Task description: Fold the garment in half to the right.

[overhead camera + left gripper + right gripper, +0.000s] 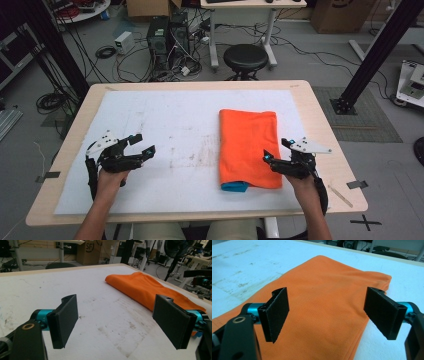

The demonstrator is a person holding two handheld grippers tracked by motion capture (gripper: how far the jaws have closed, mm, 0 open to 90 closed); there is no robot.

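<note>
A folded orange garment (pixel 248 145) lies on the right half of the white mat (pixel 165 125), long side running away from me. A blue edge (pixel 234 187) peeks out at its near end. My right gripper (pixel 276 151) hovers at the garment's near right edge, jaws wide apart with orange cloth (pixel 322 302) below them. My left gripper (pixel 143 143) is open over bare mat at the near left, well apart from the garment (pixel 147 290). Its jaws hold nothing.
The mat covers most of a wooden table (pixel 320 120). A flat wooden stick (pixel 341 194) lies at the table's near right corner. Beyond the far edge stand a black stool (pixel 245 57), computer towers (pixel 167 32) and tangled cables. A black frame post (pixel 375 50) rises at the right.
</note>
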